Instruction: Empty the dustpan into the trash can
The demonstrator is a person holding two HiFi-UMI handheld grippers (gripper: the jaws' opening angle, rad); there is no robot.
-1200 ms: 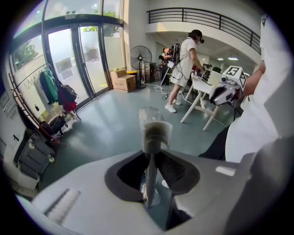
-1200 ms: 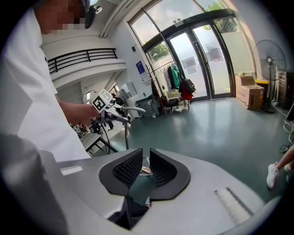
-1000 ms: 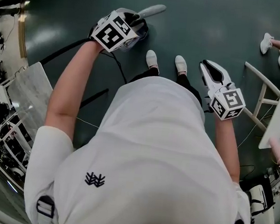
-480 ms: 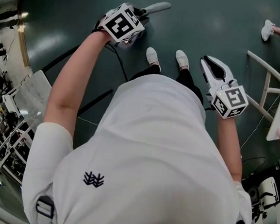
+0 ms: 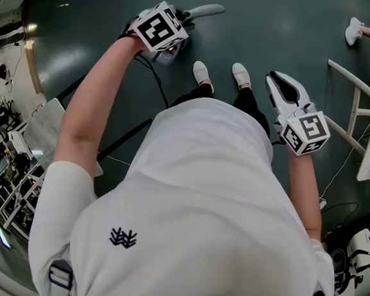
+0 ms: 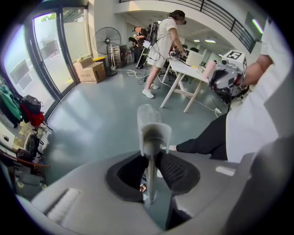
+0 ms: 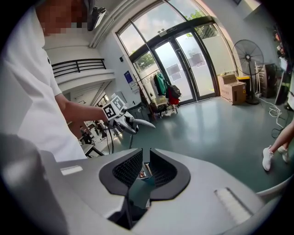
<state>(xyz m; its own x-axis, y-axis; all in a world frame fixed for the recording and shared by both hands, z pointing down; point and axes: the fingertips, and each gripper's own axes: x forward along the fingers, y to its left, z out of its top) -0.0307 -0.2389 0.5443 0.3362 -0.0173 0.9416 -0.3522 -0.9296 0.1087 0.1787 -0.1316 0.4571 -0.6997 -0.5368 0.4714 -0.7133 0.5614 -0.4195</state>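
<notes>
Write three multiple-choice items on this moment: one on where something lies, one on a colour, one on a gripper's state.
1. In the head view, the person's shoes lie:
A) between the left hand-held gripper and the right hand-held gripper
B) left of both
C) right of both

2. The person's shirt is:
A) black
B) white
C) red

3. The left hand-held gripper is:
A) open and empty
B) shut on a grey handle
C) out of view

Key:
1 A, both shoes show on the floor between the two.
2 B, it is white with a small dark logo.
3 B, its pads press the handle's stem.
</notes>
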